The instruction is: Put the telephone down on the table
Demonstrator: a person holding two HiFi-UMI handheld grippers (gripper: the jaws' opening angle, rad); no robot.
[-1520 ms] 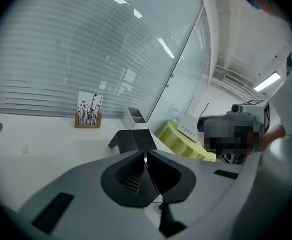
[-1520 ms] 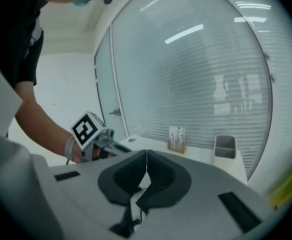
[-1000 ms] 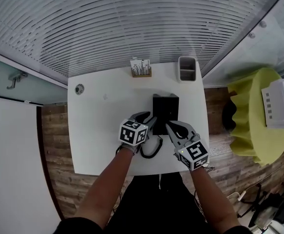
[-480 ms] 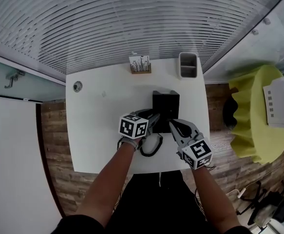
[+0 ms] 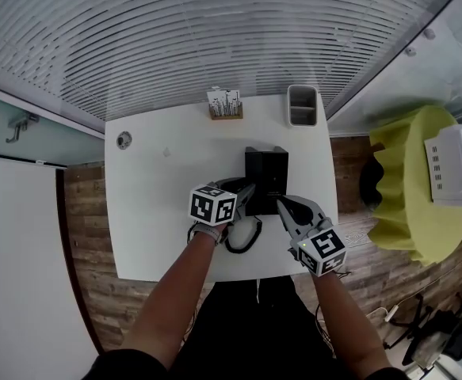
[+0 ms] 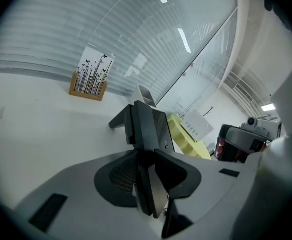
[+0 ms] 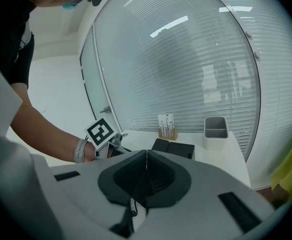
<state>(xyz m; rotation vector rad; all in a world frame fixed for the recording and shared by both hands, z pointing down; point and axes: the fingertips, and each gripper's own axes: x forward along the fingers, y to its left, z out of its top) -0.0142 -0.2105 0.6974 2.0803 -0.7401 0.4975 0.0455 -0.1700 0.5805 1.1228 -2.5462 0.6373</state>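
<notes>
My left hand-held gripper has just been closing its jaws and now pinches the near left edge of the black telephone, which sits mid-surface. My right hand-held gripper hovers just beside its right corner, jaws together, empty.

Wht table, wood flr, blinds behind, glass wall.

lt: bright, even, comes thru far blinds | glare: lamp streaks on glass | edges: fisheye bend, dark vignette | nearest fg soft
</notes>
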